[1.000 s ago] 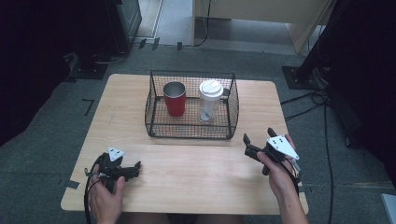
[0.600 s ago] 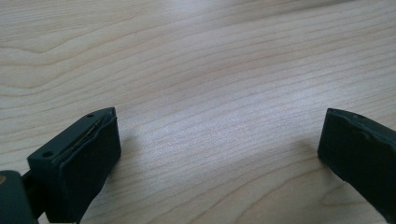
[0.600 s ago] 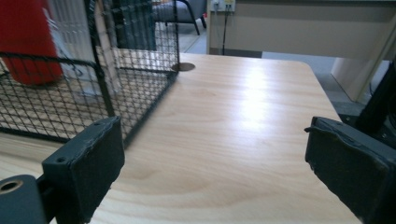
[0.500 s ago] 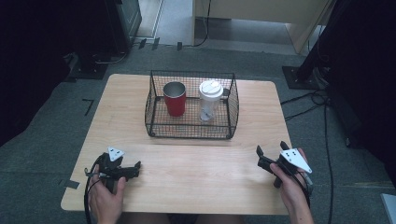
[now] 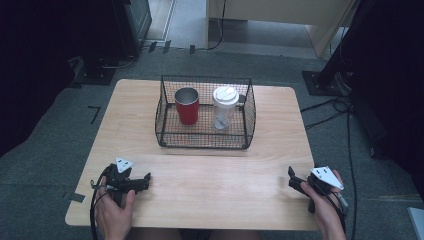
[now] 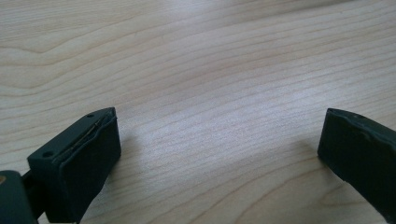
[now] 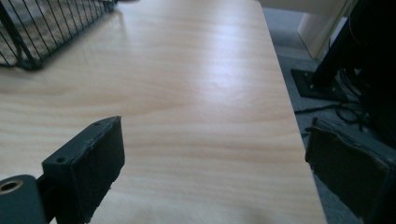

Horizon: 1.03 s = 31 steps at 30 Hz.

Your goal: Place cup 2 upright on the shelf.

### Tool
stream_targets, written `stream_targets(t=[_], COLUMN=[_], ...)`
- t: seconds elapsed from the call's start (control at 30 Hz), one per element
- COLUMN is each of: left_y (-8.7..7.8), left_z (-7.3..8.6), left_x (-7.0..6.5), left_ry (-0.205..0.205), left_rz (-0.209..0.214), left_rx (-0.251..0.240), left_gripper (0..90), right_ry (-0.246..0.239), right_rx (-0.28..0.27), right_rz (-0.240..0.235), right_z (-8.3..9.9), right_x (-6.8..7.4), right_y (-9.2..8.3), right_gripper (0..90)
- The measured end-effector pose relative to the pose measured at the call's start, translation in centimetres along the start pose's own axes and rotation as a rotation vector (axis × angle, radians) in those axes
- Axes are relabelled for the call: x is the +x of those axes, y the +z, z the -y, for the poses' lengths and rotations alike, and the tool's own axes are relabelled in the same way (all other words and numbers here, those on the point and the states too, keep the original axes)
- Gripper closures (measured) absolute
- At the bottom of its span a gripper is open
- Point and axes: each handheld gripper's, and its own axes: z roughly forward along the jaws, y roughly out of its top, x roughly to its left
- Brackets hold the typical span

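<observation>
Left gripper (image 5: 145, 178): 7 o'clock on table (image 5: 210, 175), jaws released, nothing between.
Right gripper (image 5: 291, 177): 5 o'clock, jaws released, empty.
Basket (image 5: 250, 107): 12 o'clock, holding red cup (image 5: 187, 106) and bottle (image 5: 224, 107).

A wooden table (image 5: 200, 185) stands on grey carpet (image 5: 60, 145), with a dark equipment stand (image 5: 132, 22) and a pale wooden cabinet (image 5: 280, 12) beyond it, a black post base (image 5: 325, 80) at the right, and cables (image 5: 345, 107) nearby.

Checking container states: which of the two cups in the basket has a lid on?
The clear cup with the white lid, standing on the right side of the wire basket. The red cup beside it on the left is open-topped.
</observation>
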Motion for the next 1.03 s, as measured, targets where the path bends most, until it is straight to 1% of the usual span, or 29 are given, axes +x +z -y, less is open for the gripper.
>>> stream_targets(t=[0.07,0.1,0.13,0.2,0.37,0.4,0.5,0.53,0.6,0.67,1.03], left_y=[0.0,0.0,0.0,0.0,0.0,0.0,0.01,0.01,0.0,0.0,0.0], left_z=[0.0,0.0,0.0,0.0,0.0,0.0,0.01,0.01,0.01,0.0,0.01], left_x=[0.0,0.0,0.0,0.0,0.0,0.0,-0.01,-0.01,0.0,0.0,0.0], left_ry=[0.0,0.0,0.0,0.0,0.0,0.0,0.0,-0.001,0.0,0.0,0.0], left_rz=[0.0,0.0,0.0,0.0,0.0,0.0,0.0,0.0,0.0,0.0,0.0], left_rx=[0.0,0.0,0.0,0.0,0.0,0.0,-0.001,-0.001,0.0,0.0,0.0], left_gripper=[0.0,0.0,0.0,0.0,0.0,0.0,0.0,0.0,0.0,0.0,0.1], right_ry=[-0.008,-0.006,-0.006,-0.006,-0.018,-0.016,0.016,0.014,0.013,0.027,0.033], right_rx=[0.068,0.095,0.134,0.182,0.259,0.262,0.281,0.281,0.281,0.287,0.287], right_rz=[-0.002,-0.008,-0.018,-0.031,-0.048,-0.056,-0.093,-0.094,-0.093,-0.077,-0.068], right_z=[0.16,0.21,0.32,0.45,0.73,0.73,0.74,0.74,0.75,0.73,0.72], right_x=[-0.31,-0.38,-0.49,-0.62,-0.57,-0.6,-0.85,-0.84,-0.82,-0.61,-0.52], right_y=[-0.05,-0.07,-0.06,-0.07,-0.07,-0.03,0.1,0.11,0.11,0.12,0.15], right_gripper=[5.0,5.0,4.9,4.9,4.4,4.4,4.1,3.9,3.4,2.3,2.2])
